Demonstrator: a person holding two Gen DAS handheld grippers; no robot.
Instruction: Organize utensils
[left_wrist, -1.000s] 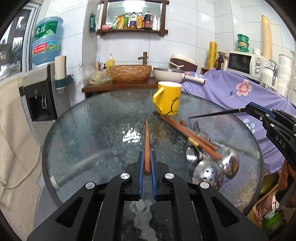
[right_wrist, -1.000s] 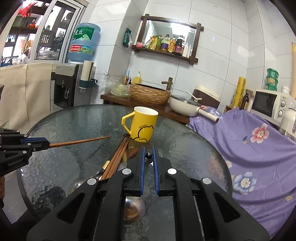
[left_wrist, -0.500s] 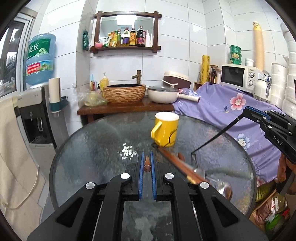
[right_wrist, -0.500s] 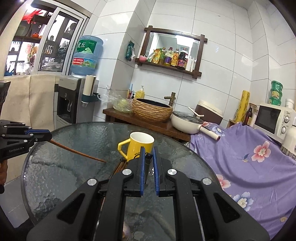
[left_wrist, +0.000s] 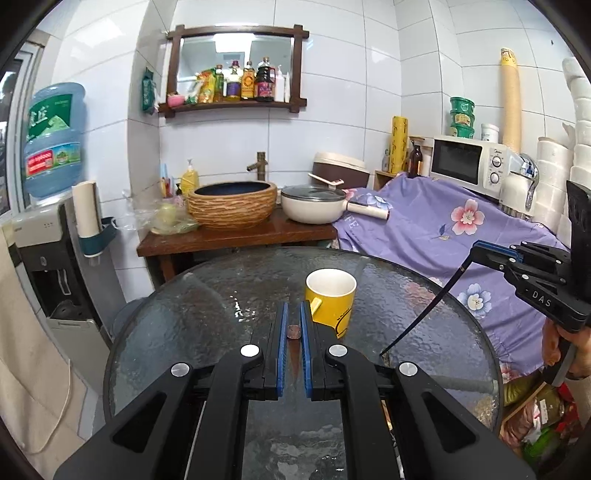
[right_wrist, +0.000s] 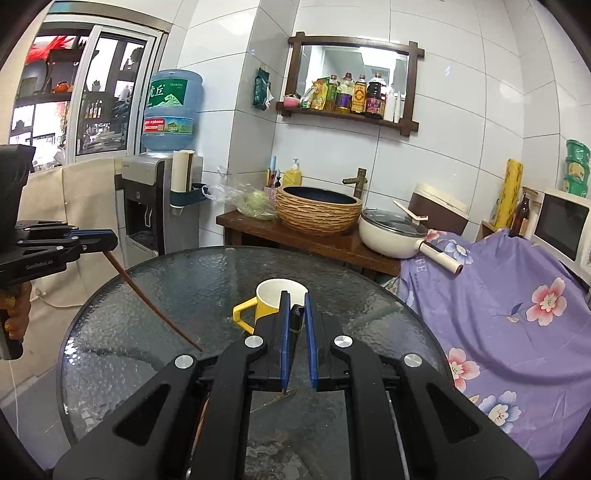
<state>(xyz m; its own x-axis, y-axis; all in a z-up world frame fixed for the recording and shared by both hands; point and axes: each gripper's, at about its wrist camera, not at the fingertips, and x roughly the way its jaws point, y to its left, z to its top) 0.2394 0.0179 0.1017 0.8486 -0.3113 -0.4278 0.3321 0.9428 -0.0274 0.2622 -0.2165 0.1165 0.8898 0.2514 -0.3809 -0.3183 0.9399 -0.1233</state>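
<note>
While both pairs of tongs hang above the glass counter (left_wrist: 177, 332), we judge the job barely begun; our left tongs (left_wrist: 294, 325) are clenched on a brown chopstick (left_wrist: 293, 331), seen end-on between the blue pads and, from the right wrist view, slanting down from the tongs toward the counter; our right tongs (right_wrist: 295, 314) are clenched on a thin dark-handled utensil (left_wrist: 424, 314), which the left wrist view shows drooping from them, its lower end hidden; the yellow mug (left_wrist: 330, 299) stands upright and empty just ahead of both tongs; nothing is in it yet, so these two pieces, and whatever lies hidden beneath the tongs, remain to be placed.
</note>
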